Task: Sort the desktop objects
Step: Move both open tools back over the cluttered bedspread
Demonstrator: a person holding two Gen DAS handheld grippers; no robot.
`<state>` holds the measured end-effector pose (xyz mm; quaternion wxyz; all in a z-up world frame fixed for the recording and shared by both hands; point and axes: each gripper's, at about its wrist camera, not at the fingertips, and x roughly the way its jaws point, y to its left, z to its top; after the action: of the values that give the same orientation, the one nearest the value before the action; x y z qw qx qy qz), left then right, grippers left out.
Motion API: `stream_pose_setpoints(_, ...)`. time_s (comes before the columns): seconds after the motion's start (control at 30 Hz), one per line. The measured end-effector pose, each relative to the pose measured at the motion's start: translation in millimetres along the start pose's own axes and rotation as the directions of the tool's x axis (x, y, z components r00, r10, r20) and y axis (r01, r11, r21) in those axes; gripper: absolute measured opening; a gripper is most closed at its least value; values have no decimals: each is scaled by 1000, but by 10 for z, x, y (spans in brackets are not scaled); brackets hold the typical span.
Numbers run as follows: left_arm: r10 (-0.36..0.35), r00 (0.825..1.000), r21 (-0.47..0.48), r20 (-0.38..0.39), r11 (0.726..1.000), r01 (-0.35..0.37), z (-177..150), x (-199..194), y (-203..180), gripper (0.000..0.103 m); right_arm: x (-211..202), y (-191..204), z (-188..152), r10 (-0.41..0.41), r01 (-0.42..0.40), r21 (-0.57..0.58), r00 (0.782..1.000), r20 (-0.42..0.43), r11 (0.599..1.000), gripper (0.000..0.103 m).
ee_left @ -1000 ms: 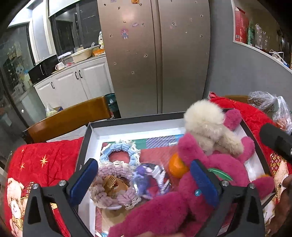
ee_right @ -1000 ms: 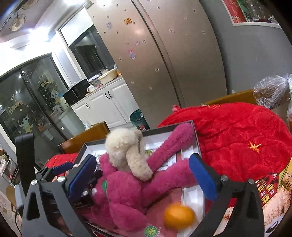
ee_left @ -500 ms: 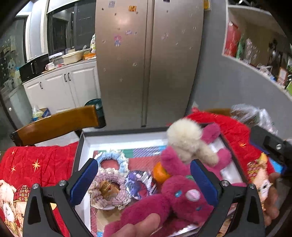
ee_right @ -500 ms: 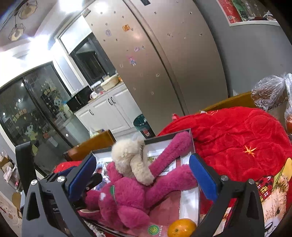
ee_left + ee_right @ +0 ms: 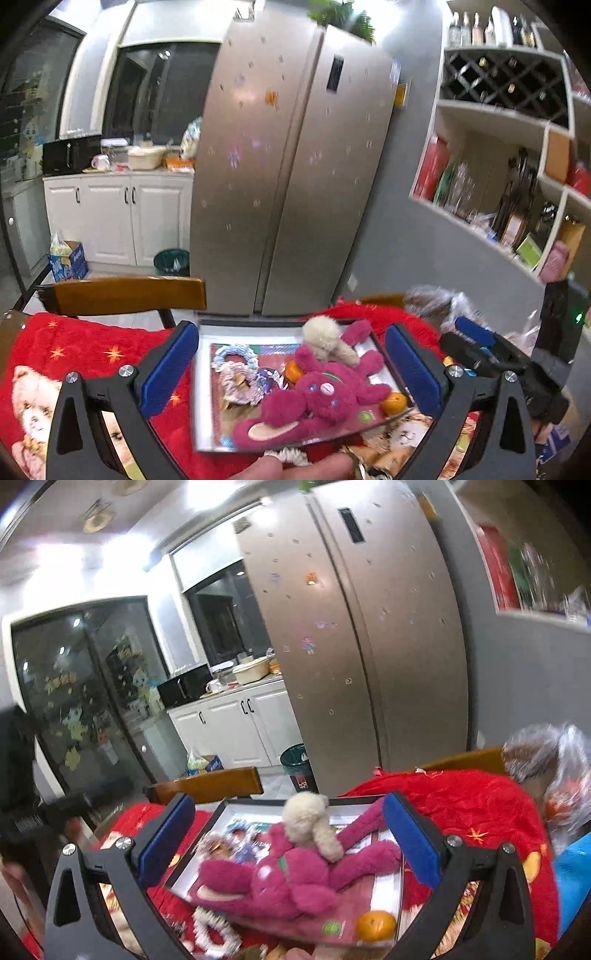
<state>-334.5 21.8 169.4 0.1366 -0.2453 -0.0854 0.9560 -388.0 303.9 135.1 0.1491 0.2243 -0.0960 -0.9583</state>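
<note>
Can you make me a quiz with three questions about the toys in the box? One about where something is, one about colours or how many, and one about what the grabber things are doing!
1. Where does the cream plush toy lie?
A. On top of the pink plush toy, inside the box
B. On the wooden chair
C. On the floor

2. How many oranges are in the box?
A. None
B. Two
C. Five

3. What is the left gripper doing?
A. Squeezing the pink toy
B. Open, holding nothing
C. Shut on an orange

Answers:
1. A: the cream toy rests on the pink one, both within the box walls.
2. B: one orange peeks out behind the pink toy's head, another orange sits by the box's near right corner.
3. B: its blue pads stand wide apart with nothing between them; the right gripper is open too.
</note>
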Motion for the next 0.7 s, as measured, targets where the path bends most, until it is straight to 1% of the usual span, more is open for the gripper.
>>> stream_pose_setpoints(0.07,-3,1000,7,29,1000,3,-12,-302,69,103,-216,238,-8,-24,25,-58,1000,8,998,103)
stream_pose_setpoints(0.13,25,999,22,24,999,-26,-39,-509,155,103,-411,423,-26,-21,24,-94,999,34,995,103)
stream_pose_setpoints(0.17,56,998,20,18,998,-57,-69,-624,219,103,-509,532,-39,-7,10,-109,999,35,994,103)
stream_pose_setpoints(0.23,96,995,-3,21,995,-96,-148,-842,371,103,-677,676,-75,37,-33,-101,999,39,994,103)
stream_pose_setpoints(0.33,119,993,-26,10,993,-119,-306,-1037,534,103,-939,841,-218,123,-120,-57,991,51,991,103)
stream_pose_setpoints(0.37,133,991,-31,4,991,-132,-396,-1103,587,103,-1004,887,-275,141,-137,-58,989,55,989,103)
stream_pose_setpoints(0.43,159,987,-27,-14,987,-159,-595,-1189,641,103,-1127,1005,-411,150,-146,-67,987,60,987,103)
stream_pose_setpoints(0.5,182,982,-16,-46,983,-183,-860,-1256,666,103,-1187,1123,-607,156,-152,-77,986,53,985,103)
stream_pose_setpoints(0.53,192,979,-13,-67,981,-193,-1034,-1255,669,103,-1207,1187,-765,154,-150,-72,987,48,986,103)
stream_pose_setpoints(0.63,183,974,-2,-131,983,-185,-1401,-1210,659,103,-1153,1305,-1127,136,-136,-82,991,-2,987,103)
stream_pose_setpoints(0.7,172,967,-2,-186,985,-175,-1644,-1099,633,103,-1093,1382,-1433,118,-122,-100,992,-48,988,103)
